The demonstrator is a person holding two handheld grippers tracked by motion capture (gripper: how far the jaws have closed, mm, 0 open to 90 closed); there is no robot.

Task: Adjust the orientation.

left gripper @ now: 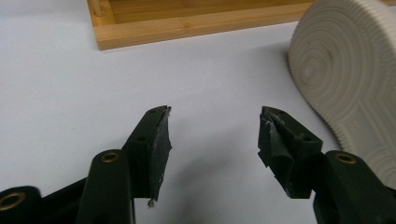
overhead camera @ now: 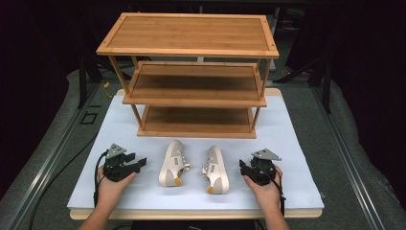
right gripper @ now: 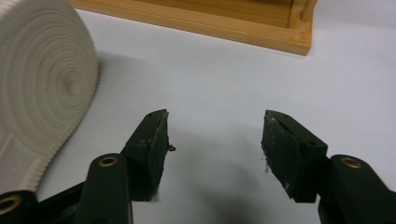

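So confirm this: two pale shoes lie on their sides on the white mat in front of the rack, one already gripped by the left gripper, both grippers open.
Not quite. The left gripper grips nothing: in the left gripper view its fingers stand apart over bare mat, the shoe off to one side. The rest holds: two shoes on their sides before the rack, right gripper open too.

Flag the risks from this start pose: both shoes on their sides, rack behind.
1. Both sneakers lie on their sides, soles outward: left sneaker, right sneaker. The jaws may meet only ribbed sole and slip.
2. The left hand-held gripper and right hand-held gripper are open and empty, flanking the pair; closing in together could push the shoes into each other.
3. The bamboo shoe rack has low gaps between shelves; a tilted shoe could catch an edge.
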